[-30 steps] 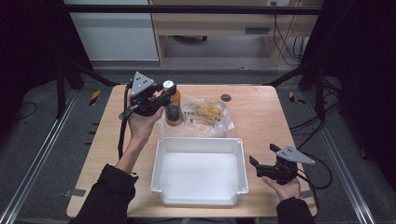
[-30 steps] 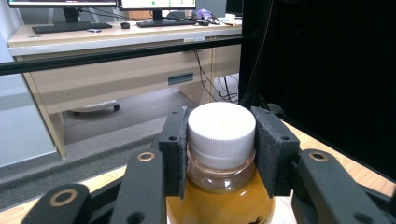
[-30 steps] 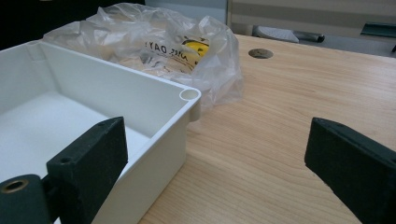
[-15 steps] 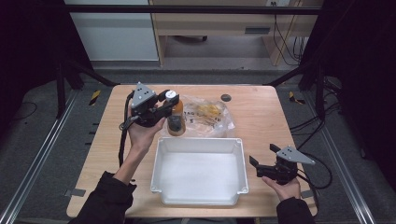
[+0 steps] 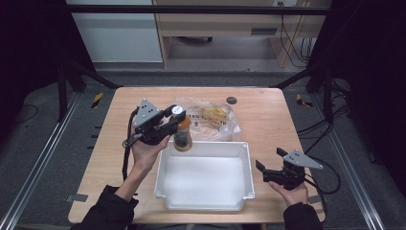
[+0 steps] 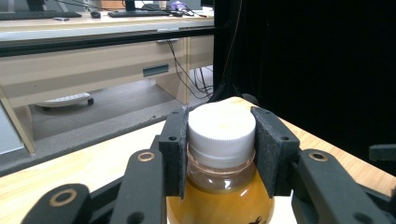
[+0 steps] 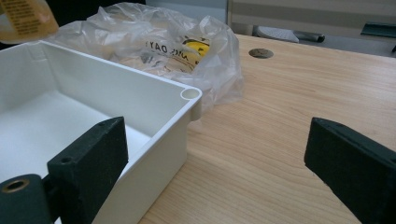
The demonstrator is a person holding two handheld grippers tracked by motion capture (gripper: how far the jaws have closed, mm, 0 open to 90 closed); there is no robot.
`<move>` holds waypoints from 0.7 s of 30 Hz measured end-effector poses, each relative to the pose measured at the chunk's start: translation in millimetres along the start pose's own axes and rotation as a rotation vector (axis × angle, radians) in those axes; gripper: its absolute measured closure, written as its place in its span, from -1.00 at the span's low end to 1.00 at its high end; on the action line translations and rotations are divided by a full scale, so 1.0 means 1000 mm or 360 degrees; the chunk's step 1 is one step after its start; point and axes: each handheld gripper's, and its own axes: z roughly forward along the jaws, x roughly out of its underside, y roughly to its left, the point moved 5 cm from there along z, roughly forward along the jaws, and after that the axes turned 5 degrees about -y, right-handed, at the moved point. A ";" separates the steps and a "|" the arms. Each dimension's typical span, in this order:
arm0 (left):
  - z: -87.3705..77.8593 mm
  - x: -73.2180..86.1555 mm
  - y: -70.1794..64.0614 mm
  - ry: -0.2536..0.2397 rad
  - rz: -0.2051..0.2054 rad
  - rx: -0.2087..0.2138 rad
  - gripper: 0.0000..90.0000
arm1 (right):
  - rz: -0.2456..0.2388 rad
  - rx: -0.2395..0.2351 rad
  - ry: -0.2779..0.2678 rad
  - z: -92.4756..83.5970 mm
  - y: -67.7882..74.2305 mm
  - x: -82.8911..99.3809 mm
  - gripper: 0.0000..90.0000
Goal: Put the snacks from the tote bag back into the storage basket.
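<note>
wooden table [image 5: 119, 158] setup: left gripper [image 5: 168, 125] clamps the white cap of a clear plastic bottle of amber liquid [image 5: 181, 133], held above the back-left rim of the white plastic bin [image 5: 206, 178]. right gripper [image 5: 268, 171] rests with jaws spread, empty. carry step; next probably lower it in and release.

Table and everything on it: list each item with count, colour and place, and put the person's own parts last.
Bottle: one, orange drink with white cap, held above the tub's far left corner.
Tub: one, white, near middle of the table.
Plastic bag: one, clear, with yellow packets inside, just behind the tub.
Round cap: one, dark, set in the table's far side.
Table: one, light wood.
Left gripper: one, black, shut on the bottle's cap.
Right gripper: one, black, jaws open, at the tub's right side.
Hands: two, dark sleeves, from the near edge.
</note>
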 end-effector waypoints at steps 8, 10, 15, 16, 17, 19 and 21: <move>-0.012 0.010 -0.007 0.0015 0.0038 0.0013 0.31 | -0.0001 0.0001 0.0001 0.000 0.000 0.000 -0.86; -0.014 0.014 -0.008 0.0017 0.0026 0.0021 0.31 | -0.0001 0.0001 0.0001 0.000 0.000 0.000 -0.86; -0.018 0.023 -0.011 0.0057 0.0046 0.0028 0.31 | 0.0001 0.0002 0.0002 0.000 0.000 0.000 -0.86; -0.019 0.024 -0.012 0.0063 0.0046 0.0029 0.31 | 0.0000 0.0002 0.0001 0.000 0.001 0.000 -0.86; -0.019 0.025 -0.013 0.0066 0.0047 0.0032 0.31 | -0.0001 0.0000 0.0000 0.000 0.001 0.000 -0.86; -0.021 0.029 -0.014 0.0077 0.0044 0.0029 0.31 | -0.0005 -0.0001 -0.0003 -0.001 0.000 0.000 -0.86; -0.022 0.032 -0.014 0.0089 0.0043 0.0026 0.31 | -0.0003 0.0000 0.0000 -0.001 0.001 0.000 -0.86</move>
